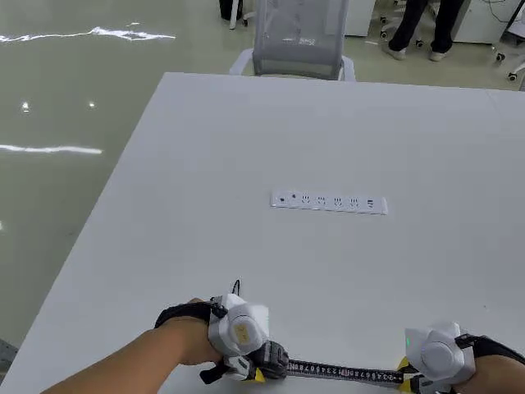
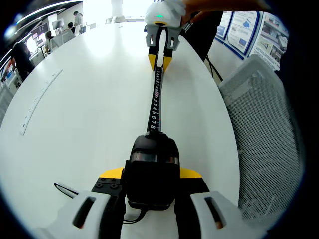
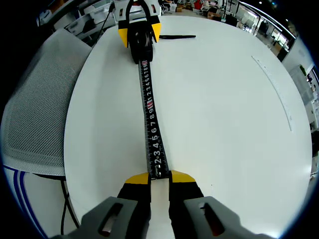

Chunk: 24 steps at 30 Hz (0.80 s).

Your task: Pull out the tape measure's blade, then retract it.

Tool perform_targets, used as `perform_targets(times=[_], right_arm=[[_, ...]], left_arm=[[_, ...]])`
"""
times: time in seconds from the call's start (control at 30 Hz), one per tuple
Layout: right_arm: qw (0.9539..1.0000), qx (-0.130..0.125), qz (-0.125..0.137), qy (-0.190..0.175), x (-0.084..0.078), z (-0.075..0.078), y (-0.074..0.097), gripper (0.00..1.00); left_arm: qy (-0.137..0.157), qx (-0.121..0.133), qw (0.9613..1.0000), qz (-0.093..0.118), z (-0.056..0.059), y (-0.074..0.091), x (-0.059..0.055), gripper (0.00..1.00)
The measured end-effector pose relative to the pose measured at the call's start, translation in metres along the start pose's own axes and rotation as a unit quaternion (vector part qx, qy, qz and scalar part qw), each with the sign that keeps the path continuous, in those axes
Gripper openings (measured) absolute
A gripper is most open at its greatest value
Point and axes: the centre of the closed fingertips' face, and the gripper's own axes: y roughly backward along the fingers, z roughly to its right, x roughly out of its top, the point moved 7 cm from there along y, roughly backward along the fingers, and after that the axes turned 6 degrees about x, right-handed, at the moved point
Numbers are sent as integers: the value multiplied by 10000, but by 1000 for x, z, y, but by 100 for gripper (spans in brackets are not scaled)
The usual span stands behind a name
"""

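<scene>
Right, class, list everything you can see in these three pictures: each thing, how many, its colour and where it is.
tape measure case: one, black, near table edge
blade: one, black with white numerals, stretched between the grippers
power strip: one, white, mid-table
table: one, white
mesh chairs: two, grey, far edge and near edge
left gripper: one, yellow-tipped, shut on the case
right gripper: one, yellow-tipped, shut on the blade's end

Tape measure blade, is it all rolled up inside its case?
No, the blade stretches out from the case in the left gripper to the right gripper.
</scene>
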Motion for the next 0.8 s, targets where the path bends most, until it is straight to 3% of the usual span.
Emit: perform_targets(times=[0.8], right_arm=[[10000,-27,-55,-32,-11,1,3,11]], left_arm=[[0,2,10000,-7,0,0,0,34]])
